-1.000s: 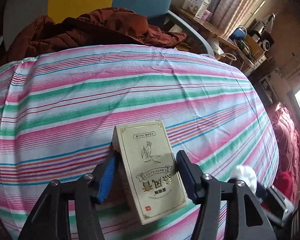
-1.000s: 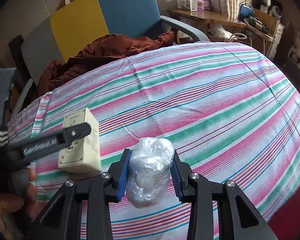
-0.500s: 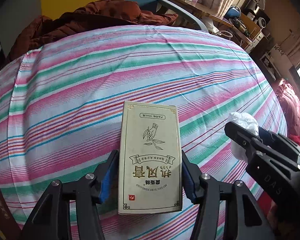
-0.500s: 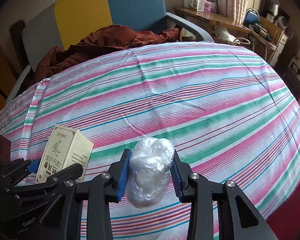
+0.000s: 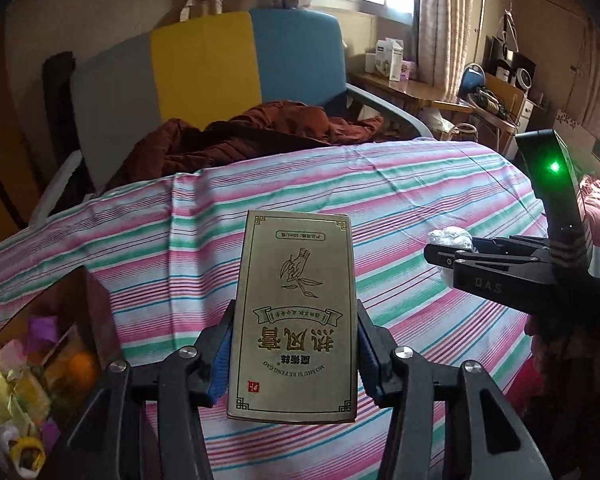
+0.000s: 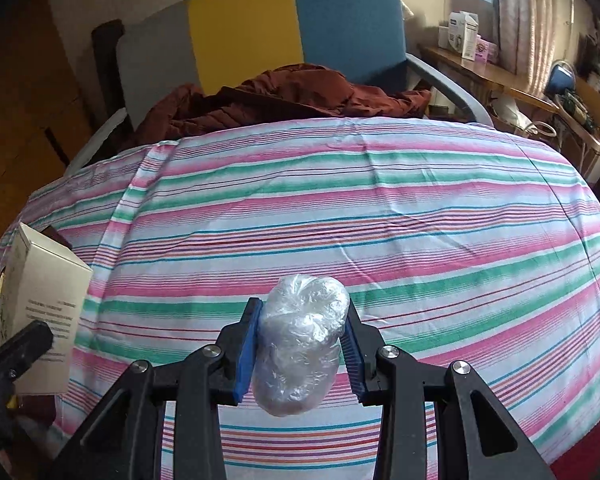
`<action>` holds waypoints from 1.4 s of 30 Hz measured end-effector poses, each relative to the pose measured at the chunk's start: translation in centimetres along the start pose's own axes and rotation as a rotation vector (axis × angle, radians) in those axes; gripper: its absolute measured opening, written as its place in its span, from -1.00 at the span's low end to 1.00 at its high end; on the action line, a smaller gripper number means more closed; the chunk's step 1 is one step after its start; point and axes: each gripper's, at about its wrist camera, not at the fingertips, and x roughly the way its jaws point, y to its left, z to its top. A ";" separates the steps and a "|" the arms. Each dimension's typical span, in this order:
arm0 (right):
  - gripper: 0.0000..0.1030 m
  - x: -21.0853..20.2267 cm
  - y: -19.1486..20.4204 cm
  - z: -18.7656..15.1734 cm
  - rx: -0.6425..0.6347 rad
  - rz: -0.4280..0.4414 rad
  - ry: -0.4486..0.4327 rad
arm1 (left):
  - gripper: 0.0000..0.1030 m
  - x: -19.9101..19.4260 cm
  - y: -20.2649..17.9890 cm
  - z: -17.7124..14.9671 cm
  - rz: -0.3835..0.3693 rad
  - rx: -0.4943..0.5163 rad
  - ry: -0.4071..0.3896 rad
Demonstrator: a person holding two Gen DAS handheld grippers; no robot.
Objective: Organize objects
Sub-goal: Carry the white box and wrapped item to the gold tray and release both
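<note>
Gripping gold box (image 5: 296, 320) between left jaws, plastic bundle (image 6: 300, 340) between right jaws

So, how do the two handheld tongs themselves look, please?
Both tongs, left and right, have black angular plastic arms, silver screws and ribbed blue finger pads. The left view shows white letters "DAS" and a green light on the right one.

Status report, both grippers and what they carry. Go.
Left gripper shut on gold box. Right gripper shut on plastic-wrapped bundle. Both held above striped bedsheet. Open container of small items at lower left; nothing blocks it.
</note>
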 end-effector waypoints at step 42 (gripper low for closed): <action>0.12 -0.3 33.3 -1.7 -0.463 0.472 0.065 | 0.46 -10.4 26.9 -12.9 0.091 -0.637 -0.122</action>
